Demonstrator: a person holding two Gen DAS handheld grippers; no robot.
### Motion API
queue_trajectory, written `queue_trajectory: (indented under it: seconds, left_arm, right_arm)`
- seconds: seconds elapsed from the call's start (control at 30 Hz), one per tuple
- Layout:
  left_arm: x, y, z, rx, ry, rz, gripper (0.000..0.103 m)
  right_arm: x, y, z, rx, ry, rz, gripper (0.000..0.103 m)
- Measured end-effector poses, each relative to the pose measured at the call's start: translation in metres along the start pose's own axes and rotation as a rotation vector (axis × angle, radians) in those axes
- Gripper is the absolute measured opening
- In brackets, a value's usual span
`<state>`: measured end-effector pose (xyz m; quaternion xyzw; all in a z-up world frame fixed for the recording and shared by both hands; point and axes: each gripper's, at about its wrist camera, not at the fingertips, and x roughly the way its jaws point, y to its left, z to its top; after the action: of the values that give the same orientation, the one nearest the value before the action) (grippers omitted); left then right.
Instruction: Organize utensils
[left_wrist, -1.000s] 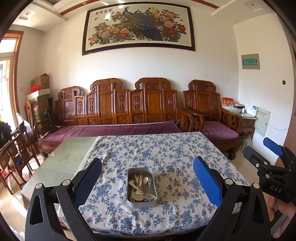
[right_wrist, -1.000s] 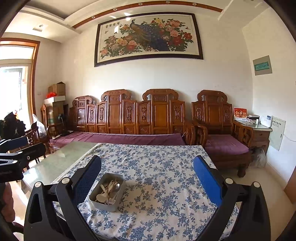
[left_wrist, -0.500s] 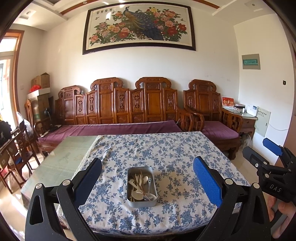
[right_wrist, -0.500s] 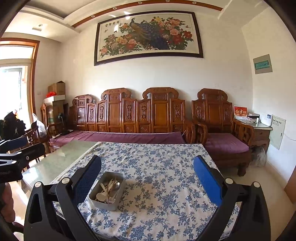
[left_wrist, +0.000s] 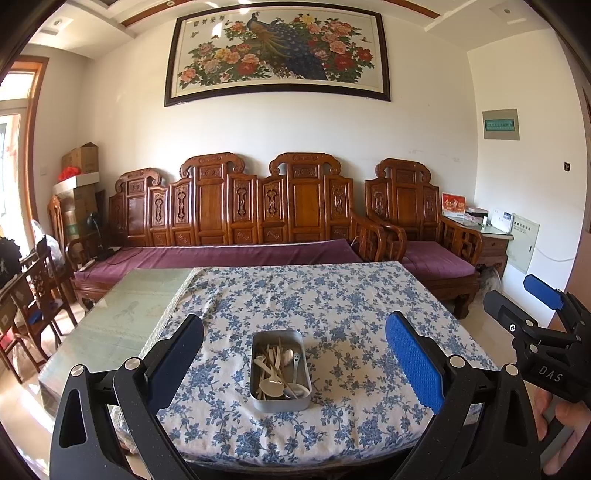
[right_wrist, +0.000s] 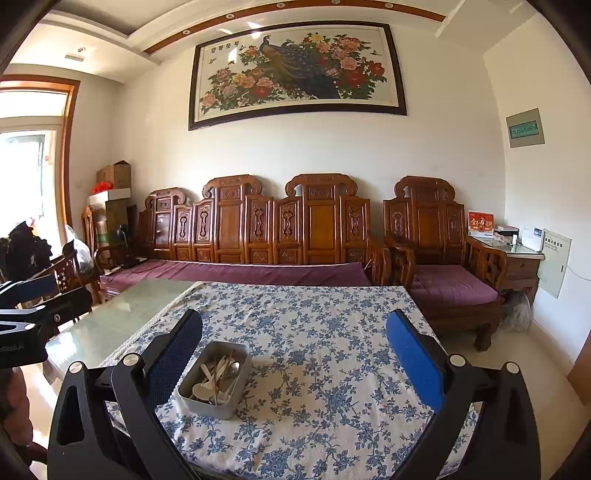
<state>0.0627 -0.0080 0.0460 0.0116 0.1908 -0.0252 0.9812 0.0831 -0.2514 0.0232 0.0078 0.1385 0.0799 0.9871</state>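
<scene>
Left wrist view puts the metal tin (left_wrist: 280, 369) dead ahead, sitting on the floral cloth (left_wrist: 332, 302) that covers most of the counter (left_wrist: 122, 314), near the front edge. Inside it the utensils (left_wrist: 280, 371) lie in one heap: pale spoons, a small metal spoon with a face on its bowl, and thin sticks that look like chopsticks, all crossing each other. The left hand-held gripper (left_wrist: 293, 354) hangs above and short of the tin, jaws spread wide, nothing between them. The right hand-held gripper (right_wrist: 293, 358) is spread just as wide and also carries nothing; from its view the tin sits low and to the left, close to its left finger.

Everything is in the tin and nothing lies loose on the cloth. That would fit a gathering job that is done, or a sort by kind that lies ahead; the pictures don't settle which.

If a piece is to be lifted, my call is to take a top one by the handle, not the bowl, since the bowls are rounded and likely to slip. The sticks are thin, so the jaws would need to close square across them. The tin looks light and could slide on the cloth, so the other gripper steadying its rim seems wise.
</scene>
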Motion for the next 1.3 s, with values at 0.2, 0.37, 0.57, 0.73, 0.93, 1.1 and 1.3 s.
queue_trajectory:
  seconds: [0.2,0.37,0.57,0.73,0.93,1.1,1.3]
  left_arm:
    - [0.0001,0.0002,-0.0004,0.0,0.0,-0.001,0.095]
    - [-0.0003,-0.0006,-0.0009,0.001,-0.003,0.002,0.095]
    - [-0.0004,-0.0014,-0.0006,0.001,-0.003,0.002,0.095]
    - [0.0001,-0.0019,-0.0003,-0.002,-0.002,0.005,0.095]
    - [0.0006,-0.0023,-0.0003,-0.002,-0.002,0.007,0.095]
    - [0.0008,-0.0028,-0.0002,-0.002,-0.006,0.007,0.095]
    - [0.0,-0.0035,-0.0006,-0.003,-0.01,0.01,0.095]
  right_arm:
    - [-0.0002,-0.0003,-0.0002,0.001,-0.002,0.001,0.1]
    - [-0.0004,-0.0003,-0.0002,0.001,-0.002,0.0,0.1]
    - [-0.0005,0.0002,-0.0005,0.001,-0.002,0.001,0.1]
    - [-0.0009,0.0001,-0.0002,0.002,-0.003,0.003,0.1]
    - [-0.0026,0.0018,0.0004,0.001,-0.004,0.004,0.1]
    - [-0.0022,0.0017,0.0002,0.002,-0.004,0.006,0.1]
    - [-0.0021,0.0015,-0.0001,0.002,-0.002,0.006,0.1]
